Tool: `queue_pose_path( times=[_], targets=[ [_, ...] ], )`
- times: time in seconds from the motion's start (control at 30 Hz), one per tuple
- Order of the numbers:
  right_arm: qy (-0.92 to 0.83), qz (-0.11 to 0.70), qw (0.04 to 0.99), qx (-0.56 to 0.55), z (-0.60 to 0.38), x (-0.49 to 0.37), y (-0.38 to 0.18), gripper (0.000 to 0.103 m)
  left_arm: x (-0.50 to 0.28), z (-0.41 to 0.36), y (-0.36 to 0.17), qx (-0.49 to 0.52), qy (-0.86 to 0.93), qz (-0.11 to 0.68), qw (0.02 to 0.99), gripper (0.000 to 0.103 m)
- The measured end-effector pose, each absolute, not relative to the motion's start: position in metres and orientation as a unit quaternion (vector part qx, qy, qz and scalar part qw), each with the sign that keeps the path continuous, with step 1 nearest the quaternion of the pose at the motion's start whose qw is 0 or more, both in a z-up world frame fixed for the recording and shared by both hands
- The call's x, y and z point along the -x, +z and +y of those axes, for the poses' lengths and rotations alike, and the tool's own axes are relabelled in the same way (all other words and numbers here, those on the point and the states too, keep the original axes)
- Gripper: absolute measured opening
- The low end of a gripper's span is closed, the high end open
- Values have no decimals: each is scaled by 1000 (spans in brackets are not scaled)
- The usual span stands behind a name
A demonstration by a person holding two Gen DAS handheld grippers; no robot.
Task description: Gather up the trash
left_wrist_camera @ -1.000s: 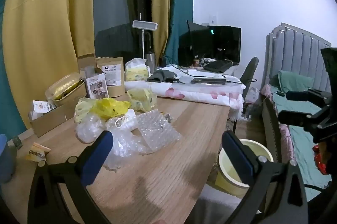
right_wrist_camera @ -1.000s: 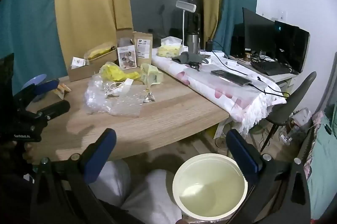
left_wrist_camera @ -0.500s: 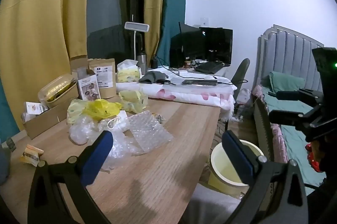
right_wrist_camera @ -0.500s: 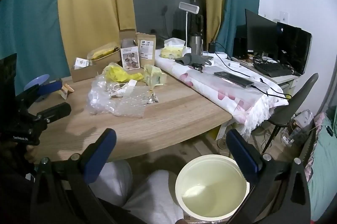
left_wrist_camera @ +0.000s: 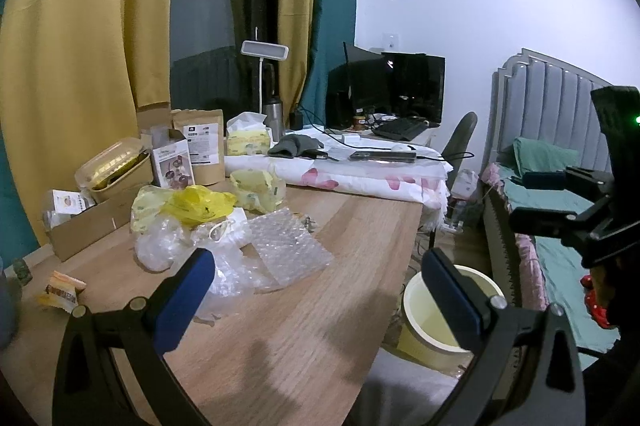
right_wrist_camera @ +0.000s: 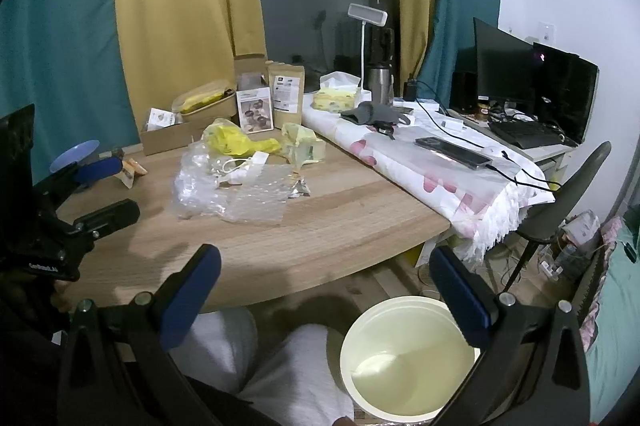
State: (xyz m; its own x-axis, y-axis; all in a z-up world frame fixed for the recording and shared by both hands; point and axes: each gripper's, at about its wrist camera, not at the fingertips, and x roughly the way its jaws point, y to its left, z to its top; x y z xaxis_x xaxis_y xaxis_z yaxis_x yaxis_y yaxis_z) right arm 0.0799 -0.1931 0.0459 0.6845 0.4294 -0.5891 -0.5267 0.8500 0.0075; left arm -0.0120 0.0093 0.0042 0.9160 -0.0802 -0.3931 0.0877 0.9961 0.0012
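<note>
Trash lies in a heap on the wooden table (left_wrist_camera: 304, 314): a bubble wrap sheet (left_wrist_camera: 288, 246), clear plastic bags (left_wrist_camera: 160, 246), a yellow bag (left_wrist_camera: 200, 203) and a crumpled pale-yellow wrapper (left_wrist_camera: 256, 187). The heap also shows in the right wrist view, with the bubble wrap (right_wrist_camera: 256, 193) nearest. A pale-yellow bin (right_wrist_camera: 404, 358) stands on the floor beside the table; it also shows in the left wrist view (left_wrist_camera: 432, 314). My left gripper (left_wrist_camera: 316, 274) is open and empty above the table's near edge. My right gripper (right_wrist_camera: 324, 274) is open and empty above the bin and the table edge.
A cardboard box (left_wrist_camera: 80, 226) with food containers, brown pouches (left_wrist_camera: 204, 149) and a tissue box (left_wrist_camera: 248, 141) stand at the back. A small snack wrapper (left_wrist_camera: 60, 292) lies at the left. A floral cloth (right_wrist_camera: 440, 169) carries a phone and cables. An office chair (right_wrist_camera: 560, 209) stands right.
Both cameras have risen and tilted slightly, so the table and bin sit lower in view. Both grippers stay open; nothing on the table has moved.
</note>
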Motion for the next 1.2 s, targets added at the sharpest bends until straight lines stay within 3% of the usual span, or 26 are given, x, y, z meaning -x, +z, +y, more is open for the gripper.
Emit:
queue_pose_path(
  times=[1.2],
  targets=[
    [266, 304, 911, 89, -188, -81, 43, 103, 13, 9, 5, -11, -43, 201, 979, 103]
  ],
)
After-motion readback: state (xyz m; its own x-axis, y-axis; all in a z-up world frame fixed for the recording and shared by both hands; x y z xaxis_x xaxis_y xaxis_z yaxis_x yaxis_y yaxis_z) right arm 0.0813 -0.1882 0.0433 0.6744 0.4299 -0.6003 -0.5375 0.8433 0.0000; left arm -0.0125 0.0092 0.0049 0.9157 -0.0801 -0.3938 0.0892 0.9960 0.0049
